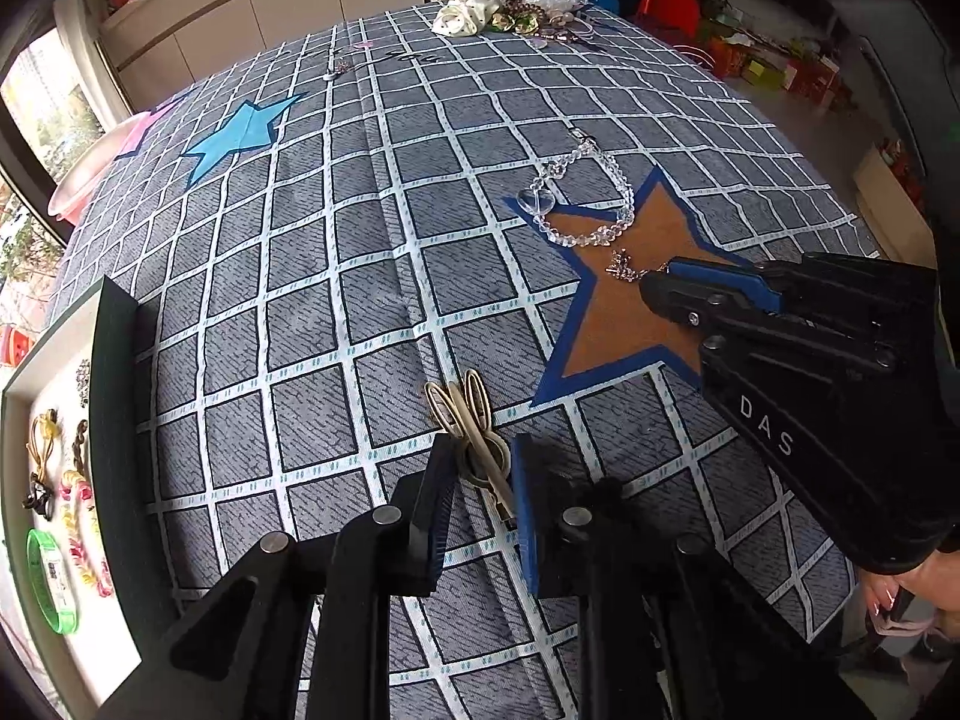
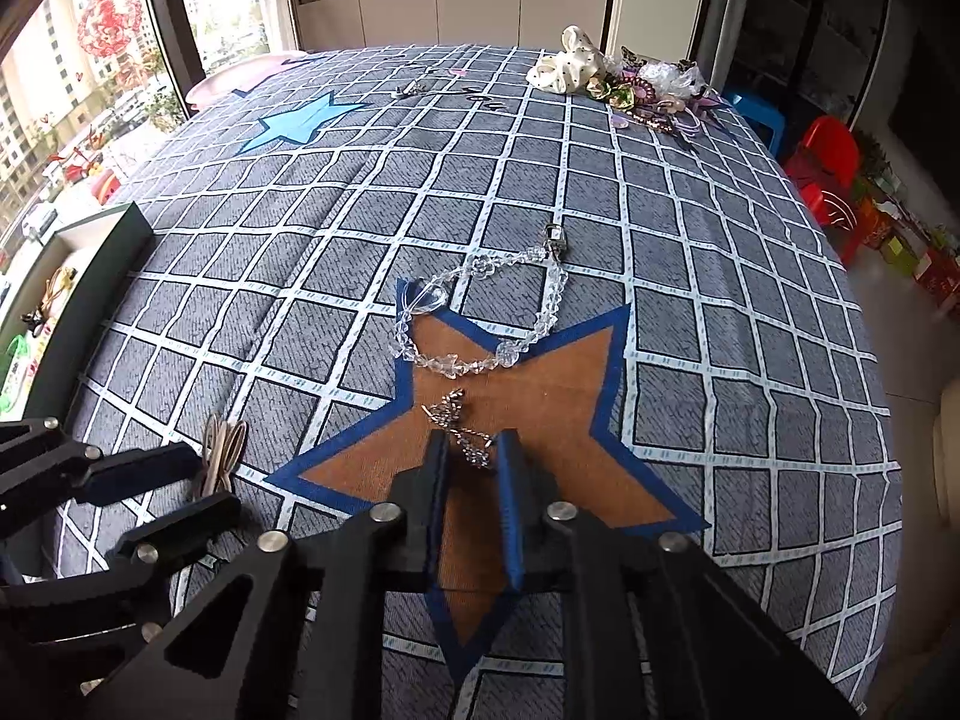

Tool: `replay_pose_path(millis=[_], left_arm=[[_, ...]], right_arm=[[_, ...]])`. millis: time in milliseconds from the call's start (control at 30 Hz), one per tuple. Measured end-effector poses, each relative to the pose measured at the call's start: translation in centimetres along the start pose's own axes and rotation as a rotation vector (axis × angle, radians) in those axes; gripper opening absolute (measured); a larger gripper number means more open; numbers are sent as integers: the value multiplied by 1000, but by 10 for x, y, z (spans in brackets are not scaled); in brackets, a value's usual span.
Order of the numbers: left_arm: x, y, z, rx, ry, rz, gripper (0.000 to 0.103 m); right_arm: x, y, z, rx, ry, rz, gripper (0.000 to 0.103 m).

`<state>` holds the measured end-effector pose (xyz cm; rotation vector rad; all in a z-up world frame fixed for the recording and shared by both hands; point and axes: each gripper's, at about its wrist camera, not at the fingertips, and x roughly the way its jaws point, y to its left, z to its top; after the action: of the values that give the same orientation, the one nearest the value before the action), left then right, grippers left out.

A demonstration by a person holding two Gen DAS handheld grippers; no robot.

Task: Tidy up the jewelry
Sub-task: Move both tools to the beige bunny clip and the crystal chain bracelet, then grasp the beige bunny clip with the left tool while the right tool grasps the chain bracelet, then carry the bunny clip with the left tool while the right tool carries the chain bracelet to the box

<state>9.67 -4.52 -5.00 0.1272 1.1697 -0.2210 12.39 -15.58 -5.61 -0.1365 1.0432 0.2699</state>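
Left view: the left gripper (image 1: 480, 468) stands open around one cream hair tie (image 1: 471, 426) on the checked cloth (image 1: 336, 276). One clear bead bracelet (image 1: 585, 198) lies on the brown star (image 1: 636, 312). One tray (image 1: 114, 420) sits left.

Right view: the right gripper (image 2: 474, 450) stands open around one small silver piece (image 2: 462, 426) on the star (image 2: 540, 396). The bracelet (image 2: 480, 324) lies just beyond.

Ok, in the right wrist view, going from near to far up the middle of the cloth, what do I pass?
Right tool around the small silver piece → clear bead bracelet → light blue star → pile of hair accessories at the far edge.
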Motion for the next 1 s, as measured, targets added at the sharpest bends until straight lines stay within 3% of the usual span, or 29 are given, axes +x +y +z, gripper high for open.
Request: replay_pose_path(millis=[567, 1000], left_arm=[[-47, 31, -18, -42, -90, -39, 26], [-72, 60, -41, -92, -146, -53, 26]], right_arm=[[-41, -24, -31, 199, -43, 125, 11], [-63, 5, -40, 182, -46, 140, 11]])
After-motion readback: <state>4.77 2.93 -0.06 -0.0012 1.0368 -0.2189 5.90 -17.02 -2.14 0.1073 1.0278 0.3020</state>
